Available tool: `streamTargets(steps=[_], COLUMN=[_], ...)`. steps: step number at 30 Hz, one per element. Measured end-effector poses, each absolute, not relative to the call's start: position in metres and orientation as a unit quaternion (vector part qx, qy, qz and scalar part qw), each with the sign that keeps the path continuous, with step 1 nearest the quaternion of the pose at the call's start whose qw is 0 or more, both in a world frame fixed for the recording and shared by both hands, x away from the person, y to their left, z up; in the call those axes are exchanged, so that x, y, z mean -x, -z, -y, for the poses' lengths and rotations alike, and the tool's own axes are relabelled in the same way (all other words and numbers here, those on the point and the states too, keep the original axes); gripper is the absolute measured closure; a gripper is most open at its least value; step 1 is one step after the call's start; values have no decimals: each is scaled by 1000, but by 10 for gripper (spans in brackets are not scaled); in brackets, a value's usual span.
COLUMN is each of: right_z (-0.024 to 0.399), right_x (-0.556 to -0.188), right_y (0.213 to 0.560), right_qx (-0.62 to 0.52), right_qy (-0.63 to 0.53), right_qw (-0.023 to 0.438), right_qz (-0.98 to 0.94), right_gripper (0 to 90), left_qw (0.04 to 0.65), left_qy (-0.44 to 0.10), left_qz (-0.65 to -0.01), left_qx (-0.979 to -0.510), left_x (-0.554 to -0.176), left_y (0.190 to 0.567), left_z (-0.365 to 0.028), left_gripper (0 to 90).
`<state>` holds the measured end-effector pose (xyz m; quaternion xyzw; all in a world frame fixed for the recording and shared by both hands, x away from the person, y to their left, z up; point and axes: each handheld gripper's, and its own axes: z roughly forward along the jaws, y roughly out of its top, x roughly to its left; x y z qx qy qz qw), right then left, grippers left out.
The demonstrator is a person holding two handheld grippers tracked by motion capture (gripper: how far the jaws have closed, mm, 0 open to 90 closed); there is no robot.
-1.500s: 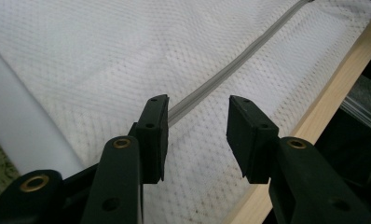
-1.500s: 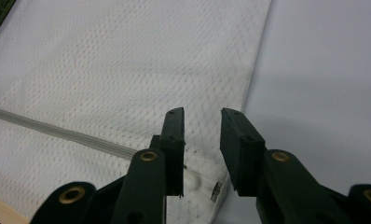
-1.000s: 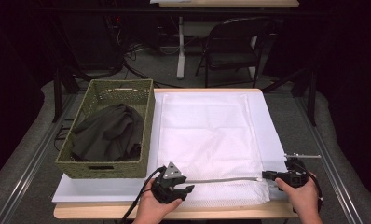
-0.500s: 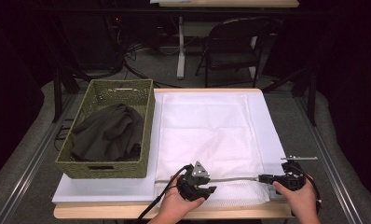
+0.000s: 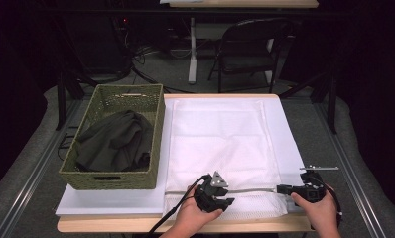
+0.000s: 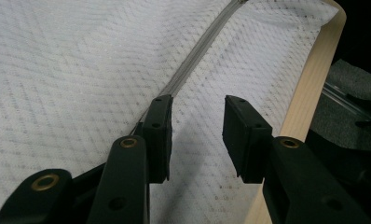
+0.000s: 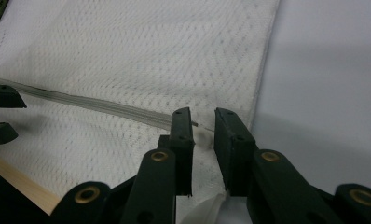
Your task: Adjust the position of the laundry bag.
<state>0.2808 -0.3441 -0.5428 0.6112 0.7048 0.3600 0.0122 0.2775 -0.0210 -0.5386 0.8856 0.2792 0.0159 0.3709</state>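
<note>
a white mesh laundry bag (image 5: 220, 148) lies flat on the white sheet (image 5: 111, 201) covering the table (image 5: 136, 225), just right of a woven basket (image 5: 113, 181) holding dark clothing (image 5: 116, 141). its grey zipper (image 5: 250, 189) runs across the bag near the person's edge.

the left gripper (image 5: 216, 197) sits over the middle of that zipper line. in the left gripper view its jaws have just been closing but stand apart, resting on the mesh; the zipper (image 6: 197, 53) runs up to the left-hand jaw and disappears behind it, while plain mesh fills the gap between the pads.

the right gripper (image 5: 285, 189) rests at the zipper's right end. its jaws have also been closing and stand narrowly apart; the zipper's end (image 7: 195, 124) pokes into the gap beside the left-hand pad, and i cannot tell whether the pads press on it.
</note>
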Motion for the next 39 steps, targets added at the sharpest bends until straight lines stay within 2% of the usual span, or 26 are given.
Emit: streamTargets(steps=[8,14,22,29,36,39], right_z=[342,336,329,353,364,364], right_x=[-282,-281,-284,-284,-285,-286], right_y=[548,541,541,541,547,551], right_qx=[-610,-595,-586,-616,-633,-635], right_qy=[-375,-392,-406,-376,-372,-382], right_qw=[-17,-14,-19,20,6,-19], right_qz=[-698,-702,-701,-692,-678,-671], right_gripper=[790,821,721,705,701,704], left_qw=[362,353,357,357,348,347], left_qy=[-9,-12,-5,-6,-7,-13], left_qz=[-274,-272,-269,-268,-263,-263], left_qx=[-891,-895,-895,-895,-900,-900], left_x=[-280,-279,-280,-281,-280,-280], left_y=[545,548,548,549,551,552], left_z=[26,30,34,35,37,38], left_gripper=[636,637,637,636,635,633])
